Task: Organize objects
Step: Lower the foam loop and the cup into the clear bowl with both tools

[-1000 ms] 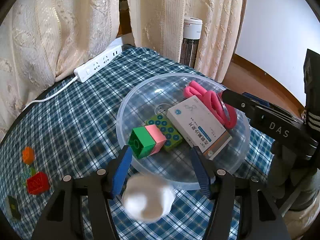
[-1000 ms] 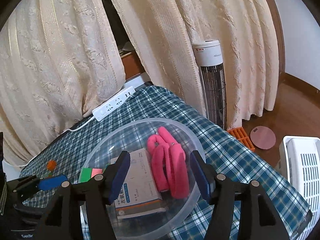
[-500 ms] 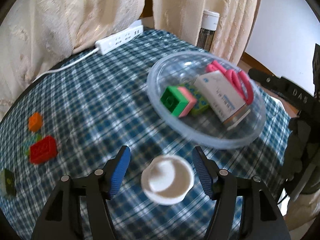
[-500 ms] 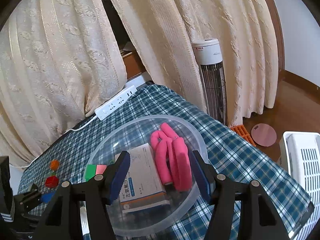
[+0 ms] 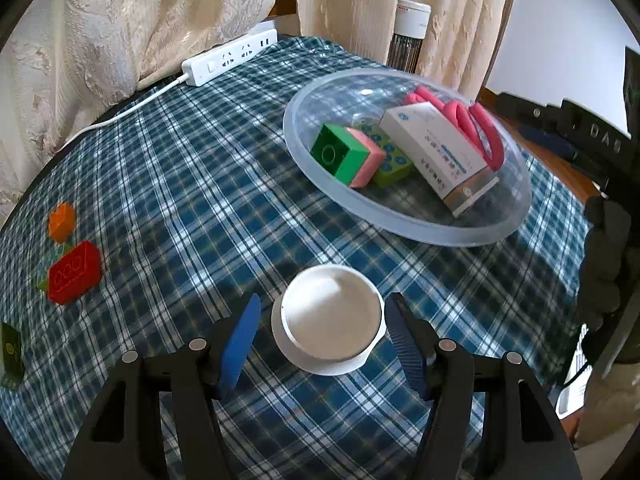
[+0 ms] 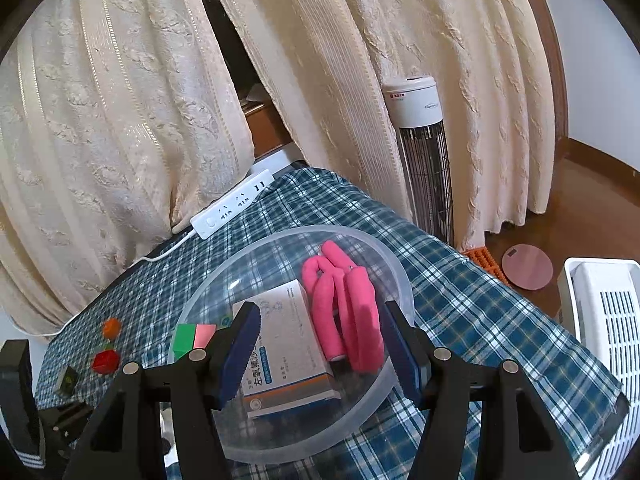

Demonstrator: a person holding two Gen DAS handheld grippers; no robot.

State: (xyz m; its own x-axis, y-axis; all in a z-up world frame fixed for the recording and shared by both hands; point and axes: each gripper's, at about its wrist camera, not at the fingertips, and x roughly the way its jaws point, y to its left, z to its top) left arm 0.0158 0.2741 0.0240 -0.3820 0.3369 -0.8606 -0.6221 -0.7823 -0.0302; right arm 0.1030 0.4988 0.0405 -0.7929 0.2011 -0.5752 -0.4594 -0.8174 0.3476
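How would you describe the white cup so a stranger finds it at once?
On the blue checked tablecloth, look in front of the clear bowl. The white cup stands there alone, between the fingers of the left hand-held gripper. It is the only plain white, round thing; the blocks are coloured.

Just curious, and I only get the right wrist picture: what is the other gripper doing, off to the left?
Observer: The left gripper is open, with a blue finger on either side of a white round plastic cup that stands on the blue checked tablecloth.
Visitor: Is that cup inside the big see-through bowl?
Observer: No. It stands on the cloth outside the clear plastic bowl, on the side nearer the left camera.
Visitor: Is anything in the bowl hidden from me?
Observer: A flat green tile with blue dots lies beside the green and pink block.
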